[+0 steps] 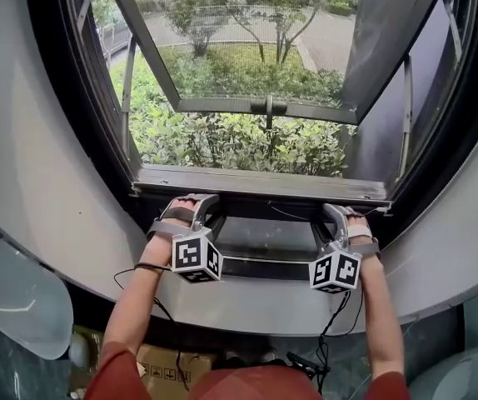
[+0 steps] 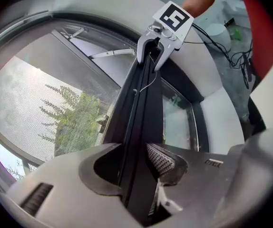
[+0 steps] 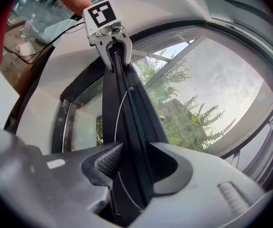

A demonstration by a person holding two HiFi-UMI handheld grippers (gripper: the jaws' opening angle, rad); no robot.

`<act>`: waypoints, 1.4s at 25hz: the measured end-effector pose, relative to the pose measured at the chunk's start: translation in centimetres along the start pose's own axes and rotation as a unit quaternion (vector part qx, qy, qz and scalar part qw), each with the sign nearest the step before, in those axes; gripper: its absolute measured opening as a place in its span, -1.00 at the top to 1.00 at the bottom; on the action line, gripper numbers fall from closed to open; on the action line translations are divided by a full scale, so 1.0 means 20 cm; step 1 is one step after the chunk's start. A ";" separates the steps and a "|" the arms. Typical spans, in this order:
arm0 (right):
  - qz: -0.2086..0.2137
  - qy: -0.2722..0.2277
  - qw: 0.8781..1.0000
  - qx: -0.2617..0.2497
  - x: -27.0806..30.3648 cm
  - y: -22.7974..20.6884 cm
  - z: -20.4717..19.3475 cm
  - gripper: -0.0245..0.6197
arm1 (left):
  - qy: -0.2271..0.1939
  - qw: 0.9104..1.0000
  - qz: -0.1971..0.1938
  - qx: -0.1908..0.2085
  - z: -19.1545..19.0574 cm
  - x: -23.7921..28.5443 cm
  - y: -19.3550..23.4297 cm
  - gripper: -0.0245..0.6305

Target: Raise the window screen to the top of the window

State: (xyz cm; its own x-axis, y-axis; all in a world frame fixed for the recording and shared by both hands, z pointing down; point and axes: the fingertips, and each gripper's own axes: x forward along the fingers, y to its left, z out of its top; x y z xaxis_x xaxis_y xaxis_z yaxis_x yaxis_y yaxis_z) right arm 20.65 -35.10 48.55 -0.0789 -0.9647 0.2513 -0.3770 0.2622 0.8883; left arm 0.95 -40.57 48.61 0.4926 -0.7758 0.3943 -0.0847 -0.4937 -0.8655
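The window screen's black bottom bar runs across the low edge of the opening, just under the grey sill rail. My left gripper is shut on the bar's left part and my right gripper on its right part. In the left gripper view the bar passes between the jaws of the left gripper and reaches the right gripper; grey mesh spreads to the left. In the right gripper view the bar sits between the jaws of the right gripper, with the left gripper at its far end.
An outward-opened glass sash with a handle hangs beyond the sill, over green bushes. A white curved wall frames the opening. Below are a cardboard box, cables and a pale round object.
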 end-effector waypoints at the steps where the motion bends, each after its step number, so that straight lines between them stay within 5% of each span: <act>1: -0.002 -0.001 1.000 -0.006 0.00 0.00 0.00 0.38 | -0.003 1.000 -0.001 -0.004 0.00 0.00 0.00 0.47; 7: -0.025 -0.010 0.999 -0.038 -0.04 -0.12 0.05 0.32 | -0.009 0.999 0.044 -0.006 0.05 -0.06 0.14 0.47; 13: -0.054 -0.006 0.996 -0.067 -0.08 -0.27 0.10 0.50 | 0.011 0.997 0.080 0.020 0.09 -0.11 0.26 0.50; 18: -0.093 0.004 0.990 -0.102 -0.08 -0.36 0.13 0.74 | 0.034 0.983 0.159 0.081 0.10 -0.14 0.37 0.77; 35: -0.167 0.037 0.971 -0.168 -0.14 -0.68 0.25 0.77 | 0.127 0.956 0.233 0.125 0.19 -0.24 0.69 0.80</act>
State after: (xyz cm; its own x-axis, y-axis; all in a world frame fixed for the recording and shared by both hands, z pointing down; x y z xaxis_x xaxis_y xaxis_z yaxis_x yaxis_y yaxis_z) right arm 21.28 -36.15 33.90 0.0670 -0.9962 -0.0559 -0.0459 -0.0590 0.9972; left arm 0.82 -42.19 33.68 0.2228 -0.9747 -0.0183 -0.0185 0.0145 -0.9997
